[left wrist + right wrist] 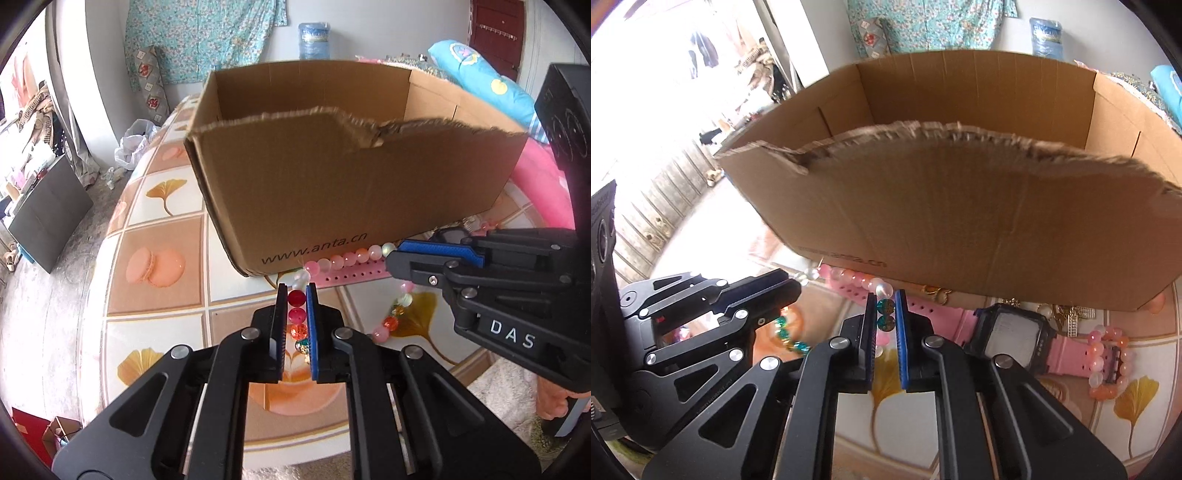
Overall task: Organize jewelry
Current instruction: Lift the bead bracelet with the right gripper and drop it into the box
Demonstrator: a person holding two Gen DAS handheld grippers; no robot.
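Note:
A long bead necklace (347, 258) of pink, white, red and green beads hangs in front of an open cardboard box (332, 177). My left gripper (296, 290) is shut on its red beads. My right gripper (885, 295) is shut on its green beads (885, 314), and shows at the right of the left wrist view (397, 254). The string runs between the two grippers, lifted just off the table. The box also fills the right wrist view (960, 206). My left gripper shows at the left there (790, 284).
A pink-strapped digital watch (1015, 332), a pink bead bracelet (1104, 358) and gold and pearl pieces (1071, 314) lie on the patterned tablecloth (155, 236) by the box's front. A pink perforated strap (351, 275) lies under the necklace.

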